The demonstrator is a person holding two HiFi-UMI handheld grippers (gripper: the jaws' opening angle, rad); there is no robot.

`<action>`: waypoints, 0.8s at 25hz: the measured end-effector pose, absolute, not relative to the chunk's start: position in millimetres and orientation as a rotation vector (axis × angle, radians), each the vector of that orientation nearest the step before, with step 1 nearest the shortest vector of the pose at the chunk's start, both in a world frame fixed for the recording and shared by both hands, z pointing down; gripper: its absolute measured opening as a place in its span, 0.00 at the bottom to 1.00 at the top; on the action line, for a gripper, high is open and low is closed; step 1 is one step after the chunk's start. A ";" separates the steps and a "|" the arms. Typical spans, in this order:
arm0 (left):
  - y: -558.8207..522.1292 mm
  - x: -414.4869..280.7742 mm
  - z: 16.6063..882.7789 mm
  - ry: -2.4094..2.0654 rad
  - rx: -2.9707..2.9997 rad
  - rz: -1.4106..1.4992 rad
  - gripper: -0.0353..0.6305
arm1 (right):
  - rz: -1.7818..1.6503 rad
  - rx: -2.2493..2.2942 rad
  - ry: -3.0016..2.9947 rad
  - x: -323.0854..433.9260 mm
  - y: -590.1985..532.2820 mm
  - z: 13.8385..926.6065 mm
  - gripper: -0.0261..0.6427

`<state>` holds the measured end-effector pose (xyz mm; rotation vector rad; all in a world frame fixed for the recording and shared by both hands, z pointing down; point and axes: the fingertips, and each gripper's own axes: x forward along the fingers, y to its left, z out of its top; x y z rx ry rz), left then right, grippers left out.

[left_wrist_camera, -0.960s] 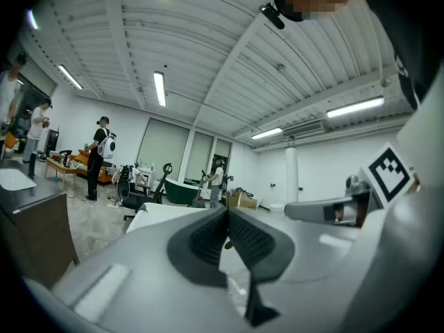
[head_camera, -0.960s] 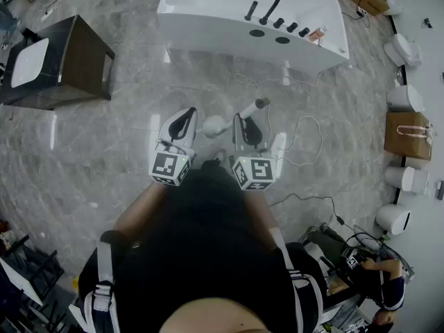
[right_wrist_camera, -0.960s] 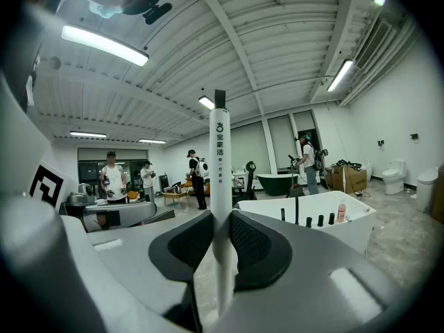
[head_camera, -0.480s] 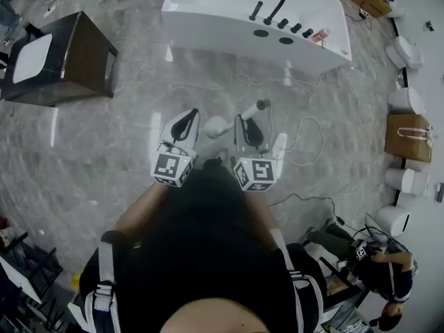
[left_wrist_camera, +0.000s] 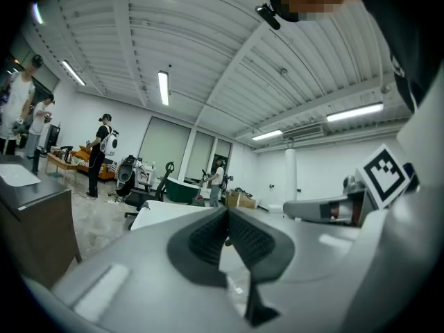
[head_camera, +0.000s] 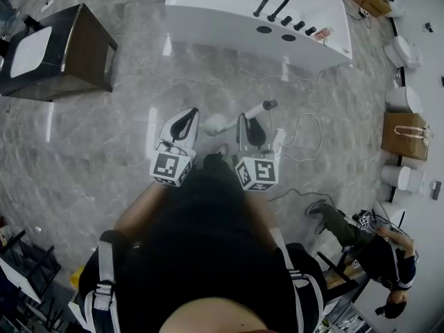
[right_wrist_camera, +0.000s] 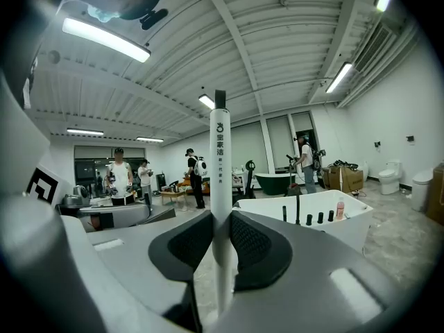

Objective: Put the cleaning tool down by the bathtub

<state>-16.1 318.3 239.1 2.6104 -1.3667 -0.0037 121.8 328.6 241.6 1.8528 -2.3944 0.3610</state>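
the carrying step is in hand: the right gripper [head_camera: 246, 125] is clamped on the white shaft of the cleaning tool [head_camera: 255, 109], pads pressing it from both sides in the right gripper view, with the shaft running up past the jaws. the tool is off the floor, on the near side of the bathtub [head_camera: 229, 19] and apart from it. a stretch of bare grey floor lies between the two. the tool's pale head points away from the bathtub's tap end and its dark-tipped end angles toward it.

the left gripper [head_camera: 182, 120] hangs beside the right one, its jaws closed together on nothing.

the put-down is not yet done. the next move, as i judge it, calls for closing the gap to the bathtub's near wall, lowering the tool until it rests on the floor just beside that wall, then letting the jaws part. a white cable [head_camera: 305, 127] loops on the floor short of the bathtub's tap end and is worth steering around.
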 end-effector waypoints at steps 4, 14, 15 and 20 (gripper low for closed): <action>321.3 -34.2 238.8 -1.359 2.619 -0.022 0.07 | 0.346 1.867 -2.382 106.8 331.0 242.4 0.16; 311.2 -59.3 245.7 -1.388 2.599 -0.024 0.07 | 0.339 1.858 -2.382 86.4 318.1 248.3 0.16; 307.9 -59.1 246.3 -1.390 2.597 -0.024 0.07 | 0.338 1.856 -2.383 86.3 314.4 248.8 0.16; 283.2 -53.1 251.6 -1.398 2.591 -0.020 0.07 | 0.333 1.846 -2.395 89.2 285.7 253.5 0.16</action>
